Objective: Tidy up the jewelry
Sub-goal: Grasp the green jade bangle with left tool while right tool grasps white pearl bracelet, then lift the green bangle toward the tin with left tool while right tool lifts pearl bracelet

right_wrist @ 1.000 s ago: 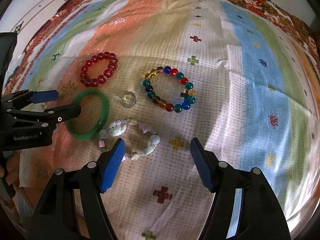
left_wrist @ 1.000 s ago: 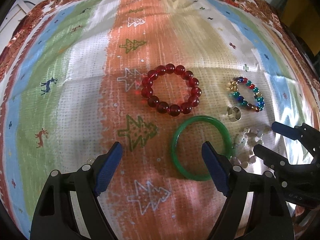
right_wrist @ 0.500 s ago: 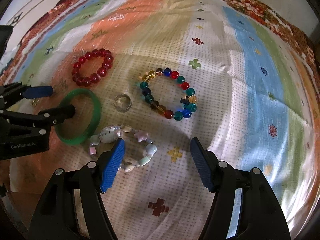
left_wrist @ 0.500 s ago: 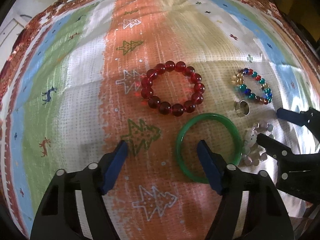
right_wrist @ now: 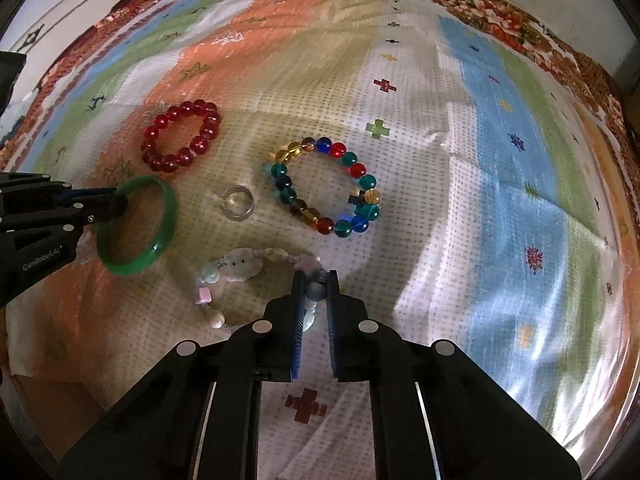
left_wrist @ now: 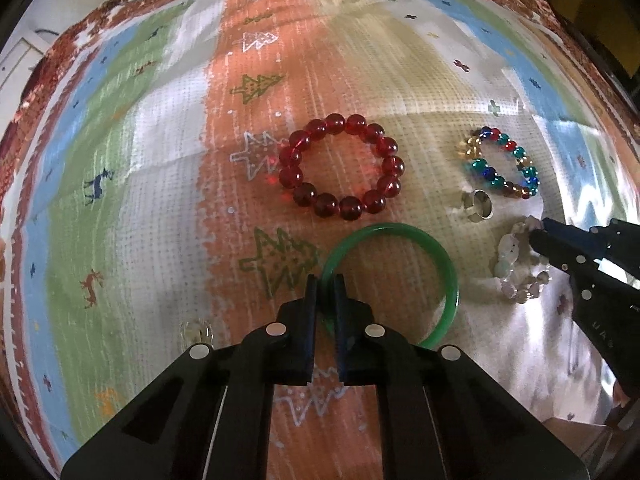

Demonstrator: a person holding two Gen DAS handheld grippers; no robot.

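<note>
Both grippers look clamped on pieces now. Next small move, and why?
Probably a short straight lift with both. The left gripper is shut on the green bangle rim, the right gripper on a bead of the pastel charm bracelet; both pieces lie on the cloth, beside the silver ring.

1. The green bangle [left_wrist: 448, 276] has its near-left arc hidden behind the left gripper [left_wrist: 325, 284].
2. The pastel charm bracelet [right_wrist: 240, 268] has beads covered by the right gripper [right_wrist: 315, 280].
3. A small clear object [left_wrist: 196, 330] beside the left gripper is too blurred to identify.
4. The patterned cloth [right_wrist: 480, 184] is cut off by the picture's edges.
</note>
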